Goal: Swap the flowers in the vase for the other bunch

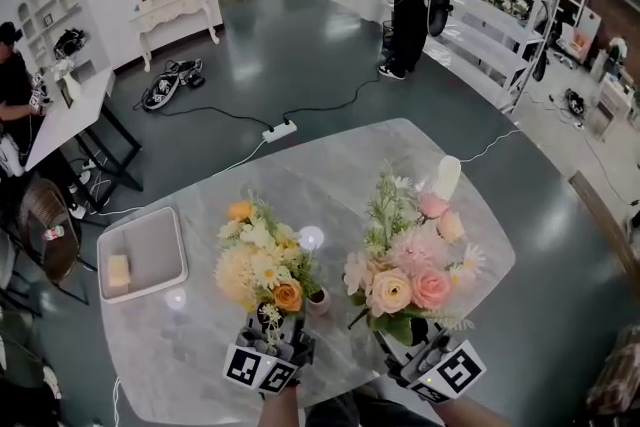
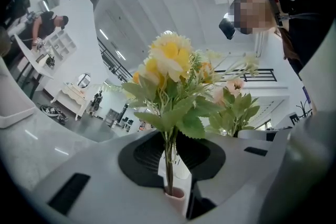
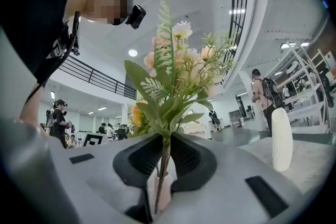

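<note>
The left gripper (image 2: pixel 169 173) holds the yellow bunch (image 1: pixel 262 265) by its stems, jaws narrow. The right gripper (image 3: pixel 164 168) clamps the pink bunch (image 1: pixel 410 267). The vase (image 1: pixel 445 177) stands on the table (image 1: pixel 330 165), just behind the pink bunch.

The table (image 1: pixel 330 165) is bare across its middle and far edge, so passage there is free. A grey tray (image 1: pixel 150 245) takes the left edge. At the far right a white vase (image 1: pixel 446 177) stands upright, just behind the pink bunch (image 1: pixel 410 260). The near edge is crowded by the yellow bunch (image 1: pixel 262 260) and the pink bunch, with a small pot (image 1: pixel 318 301) in the narrow gap between them.
</note>
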